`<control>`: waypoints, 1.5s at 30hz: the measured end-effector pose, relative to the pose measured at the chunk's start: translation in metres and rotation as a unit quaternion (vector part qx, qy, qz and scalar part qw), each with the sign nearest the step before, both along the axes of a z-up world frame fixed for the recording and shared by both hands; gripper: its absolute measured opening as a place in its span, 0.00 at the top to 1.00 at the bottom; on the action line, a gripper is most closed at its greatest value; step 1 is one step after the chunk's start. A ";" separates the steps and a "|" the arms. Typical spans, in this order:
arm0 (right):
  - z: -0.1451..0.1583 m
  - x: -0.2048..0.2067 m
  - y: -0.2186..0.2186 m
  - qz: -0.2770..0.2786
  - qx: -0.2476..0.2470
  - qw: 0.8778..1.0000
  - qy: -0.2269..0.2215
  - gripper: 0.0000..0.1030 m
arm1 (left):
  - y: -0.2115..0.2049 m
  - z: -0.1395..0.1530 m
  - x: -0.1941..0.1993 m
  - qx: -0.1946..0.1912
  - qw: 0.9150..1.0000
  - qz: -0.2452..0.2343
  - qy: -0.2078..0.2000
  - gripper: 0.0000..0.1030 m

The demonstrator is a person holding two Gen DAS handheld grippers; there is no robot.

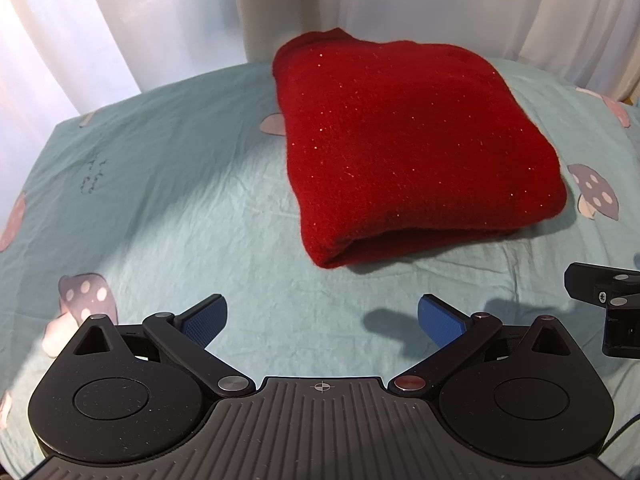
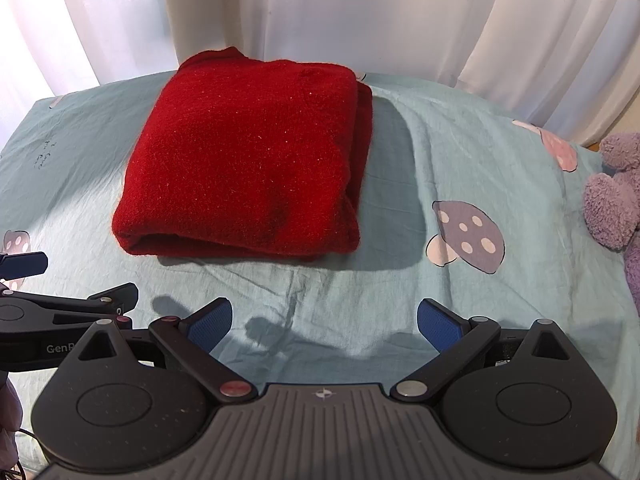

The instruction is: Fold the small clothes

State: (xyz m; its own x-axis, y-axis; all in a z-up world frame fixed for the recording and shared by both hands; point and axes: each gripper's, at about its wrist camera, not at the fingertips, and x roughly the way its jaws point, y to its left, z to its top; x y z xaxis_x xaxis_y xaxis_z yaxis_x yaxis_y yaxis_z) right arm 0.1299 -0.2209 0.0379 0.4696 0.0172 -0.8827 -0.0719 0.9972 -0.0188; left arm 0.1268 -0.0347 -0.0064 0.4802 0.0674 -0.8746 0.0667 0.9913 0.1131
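A red knit garment (image 1: 408, 140) lies folded into a thick rectangle on the teal sheet, its rounded fold edge toward me. It also shows in the right wrist view (image 2: 248, 160). My left gripper (image 1: 322, 320) is open and empty, hovering over the sheet short of the garment's near edge. My right gripper (image 2: 324, 322) is open and empty too, a little nearer than the garment. Part of the right gripper (image 1: 604, 312) shows at the left view's right edge, and the left gripper (image 2: 60, 308) at the right view's left edge.
The teal sheet (image 1: 180, 200) has mushroom prints and covers the whole surface. White curtains (image 2: 320, 12) hang just behind its far edge. A purple plush toy (image 2: 616, 200) sits at the right edge of the sheet.
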 end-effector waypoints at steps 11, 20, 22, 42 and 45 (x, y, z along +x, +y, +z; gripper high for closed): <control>0.000 0.001 0.000 0.000 0.000 1.000 0.001 0.04 | 0.000 0.000 0.002 -0.003 1.000 -0.001 0.002 0.00; 0.000 0.002 0.000 -0.001 -0.002 1.000 0.001 0.04 | 0.000 -0.001 0.003 -0.011 1.000 0.001 0.004 0.00; 0.000 0.002 0.000 0.000 -0.002 1.000 0.001 0.04 | 0.000 -0.001 0.003 -0.012 1.000 0.003 0.004 0.00; 0.001 0.002 -0.003 -0.003 -0.006 1.000 -0.003 0.04 | 0.000 -0.001 0.001 -0.035 0.999 -0.002 0.001 0.00; 0.002 0.001 -0.003 -0.005 -0.007 1.000 -0.004 0.04 | -0.001 -0.001 -0.001 -0.032 0.999 -0.005 -0.005 0.00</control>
State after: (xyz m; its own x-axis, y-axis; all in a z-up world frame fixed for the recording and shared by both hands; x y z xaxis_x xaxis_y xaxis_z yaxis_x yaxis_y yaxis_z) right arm 0.1313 -0.2235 0.0396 0.4770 0.0008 -0.8789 -0.0622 0.9975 -0.0328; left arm 0.1261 -0.0355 -0.0070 0.4895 0.0060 -0.8720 0.0763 0.9958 0.0497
